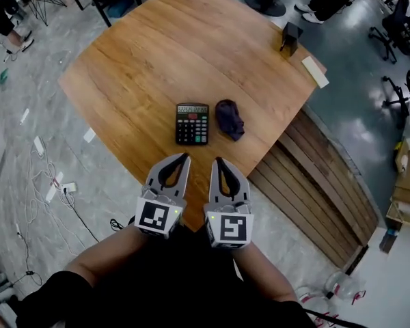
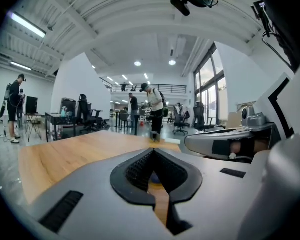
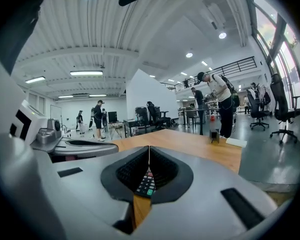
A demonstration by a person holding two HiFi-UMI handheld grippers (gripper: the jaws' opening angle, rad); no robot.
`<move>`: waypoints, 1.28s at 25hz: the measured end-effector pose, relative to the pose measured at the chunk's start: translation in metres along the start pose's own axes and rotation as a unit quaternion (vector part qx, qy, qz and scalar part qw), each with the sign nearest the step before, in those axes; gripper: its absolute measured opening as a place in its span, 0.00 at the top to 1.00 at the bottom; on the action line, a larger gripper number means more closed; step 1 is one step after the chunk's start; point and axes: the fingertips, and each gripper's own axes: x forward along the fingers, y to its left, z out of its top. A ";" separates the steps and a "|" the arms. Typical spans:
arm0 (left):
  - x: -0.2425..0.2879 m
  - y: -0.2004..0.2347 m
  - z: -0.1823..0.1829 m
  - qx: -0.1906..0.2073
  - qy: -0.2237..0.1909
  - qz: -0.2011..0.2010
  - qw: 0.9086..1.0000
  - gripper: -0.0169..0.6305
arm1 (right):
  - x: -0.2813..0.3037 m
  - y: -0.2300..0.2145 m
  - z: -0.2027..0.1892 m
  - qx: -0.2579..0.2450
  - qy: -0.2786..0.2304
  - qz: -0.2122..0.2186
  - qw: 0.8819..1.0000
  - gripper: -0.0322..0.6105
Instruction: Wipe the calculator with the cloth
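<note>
A black calculator [image 1: 192,124] lies flat on the wooden table [image 1: 157,53], near its front edge. Just to its right sits a crumpled dark purple cloth [image 1: 229,119], close to the calculator. My left gripper [image 1: 185,157] and right gripper [image 1: 218,160] hover side by side at the table's front edge, a short way before both objects. Both are shut with nothing between the jaws. In the right gripper view the calculator's keys [image 3: 146,183] show through the gap behind the shut tips [image 3: 149,149]. In the left gripper view a bluish bit of cloth [image 2: 154,177] shows the same way.
A small dark box [image 1: 291,37] and a flat white block [image 1: 315,71] sit at the table's far right edge. Wooden planks [image 1: 321,183] lie on the floor to the right, cables [image 1: 51,176] to the left. People and office chairs stand in the background.
</note>
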 end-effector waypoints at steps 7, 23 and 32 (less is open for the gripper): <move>0.038 0.029 -0.042 0.012 0.020 -0.042 0.999 0.96 | 0.057 -0.008 -0.058 0.006 0.067 -0.004 0.998 0.93; 0.102 0.097 -0.148 -0.058 0.101 -0.018 0.993 0.96 | 0.155 -0.037 -0.179 0.038 0.174 -0.031 0.983 0.93; 0.106 0.119 -0.179 -0.103 0.144 -0.001 0.984 0.96 | 0.176 -0.039 -0.199 0.019 0.198 -0.011 0.980 0.93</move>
